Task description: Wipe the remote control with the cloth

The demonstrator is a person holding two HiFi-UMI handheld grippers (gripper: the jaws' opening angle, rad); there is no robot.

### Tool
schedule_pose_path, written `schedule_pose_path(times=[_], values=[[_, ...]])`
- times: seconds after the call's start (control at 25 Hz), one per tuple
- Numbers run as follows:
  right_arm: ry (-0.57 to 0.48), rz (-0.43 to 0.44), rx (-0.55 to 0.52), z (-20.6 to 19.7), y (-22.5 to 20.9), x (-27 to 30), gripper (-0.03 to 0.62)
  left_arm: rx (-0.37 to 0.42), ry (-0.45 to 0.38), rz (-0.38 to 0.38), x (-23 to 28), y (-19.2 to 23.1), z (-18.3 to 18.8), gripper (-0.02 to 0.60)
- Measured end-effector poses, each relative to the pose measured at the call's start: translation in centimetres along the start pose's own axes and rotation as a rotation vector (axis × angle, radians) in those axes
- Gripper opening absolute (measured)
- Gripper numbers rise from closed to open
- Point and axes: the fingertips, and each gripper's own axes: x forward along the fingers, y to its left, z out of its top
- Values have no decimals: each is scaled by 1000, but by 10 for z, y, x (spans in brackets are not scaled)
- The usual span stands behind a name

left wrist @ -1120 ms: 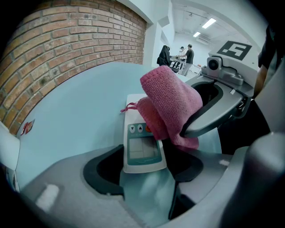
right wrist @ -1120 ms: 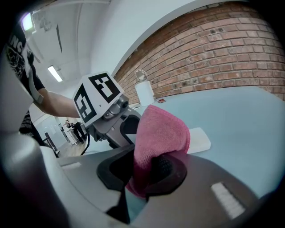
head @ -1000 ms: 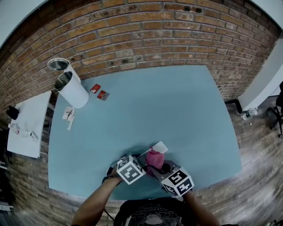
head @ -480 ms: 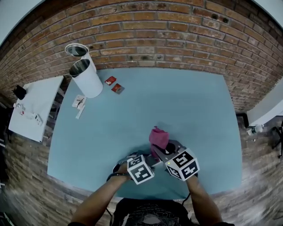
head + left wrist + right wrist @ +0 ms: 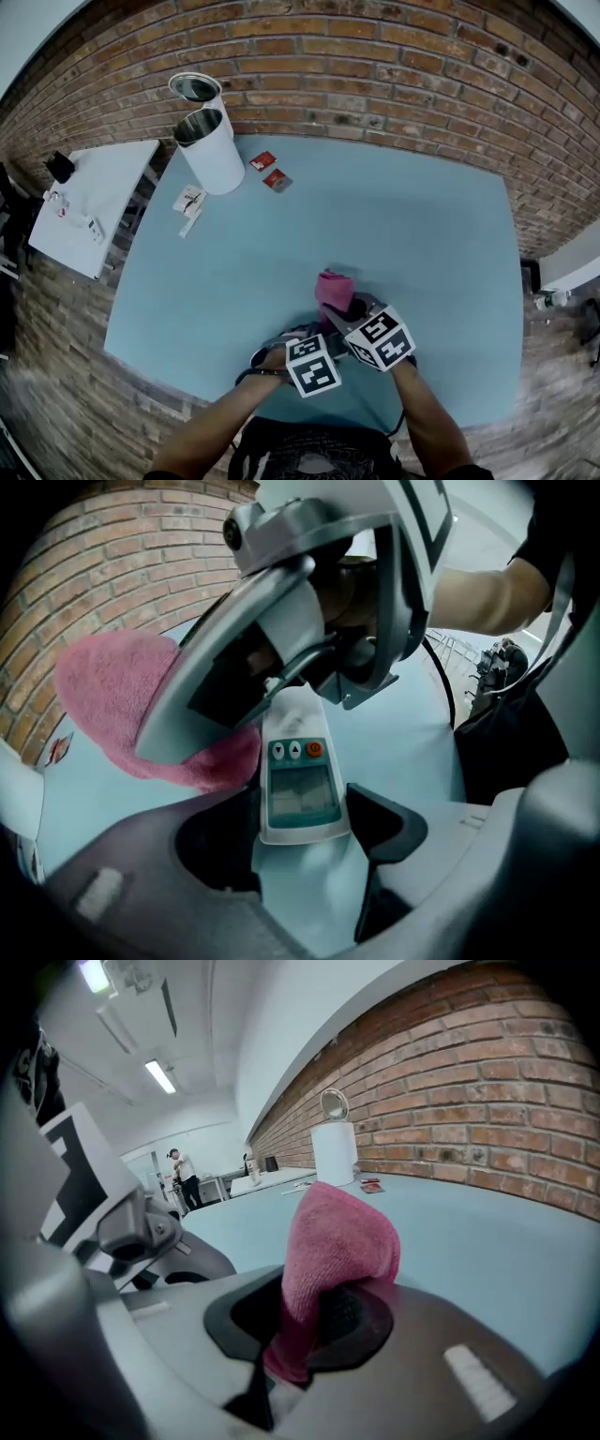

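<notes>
Two tongs work close together at the near edge of the blue bench [image 5: 422, 234]. The left tongs [image 5: 302, 829] are closed on the near end of one white remote [image 5: 298, 780], with a jaw against each long side. The remote's face is up, showing a small screen and three buttons above it, one of them orange. The right tongs [image 5: 311, 1321] are clamped on the one pink cloth [image 5: 333, 1232], whose loose fold stands up out of the jaws and bulges over the right jaw. In the left gripper view the cloth lies along the left side of the remote's far half, touching it, and the right tongs' grey body crosses above that far end.

Well to the left of the cloth, off the bench, stands one white side table [image 5: 94, 206] with a few small items too small to tell. Up and left of the cloth, near the bench's far left corner, are two white cups: one [image 5: 211, 150] on the bench and one [image 5: 195, 89] just behind it by the brick wall [image 5: 375, 66]. Just below them, toward the cloth, lie two small white slips [image 5: 189, 199]. Nearer the cloth's line but far beyond it lie two small red packets [image 5: 263, 160], just beside each other. To the right of the cloth the bench is plain blue.
</notes>
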Motion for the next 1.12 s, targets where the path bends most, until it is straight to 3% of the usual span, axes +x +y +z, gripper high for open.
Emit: schedule_pose_path(times=[0.32,1.12], values=[[48,94,-177,-11,18,7,66,-4,7,0,0,1,0,290],[-7,-23,-92,-15,-33,-24,66,-9,36,2,1,1,-1,288]])
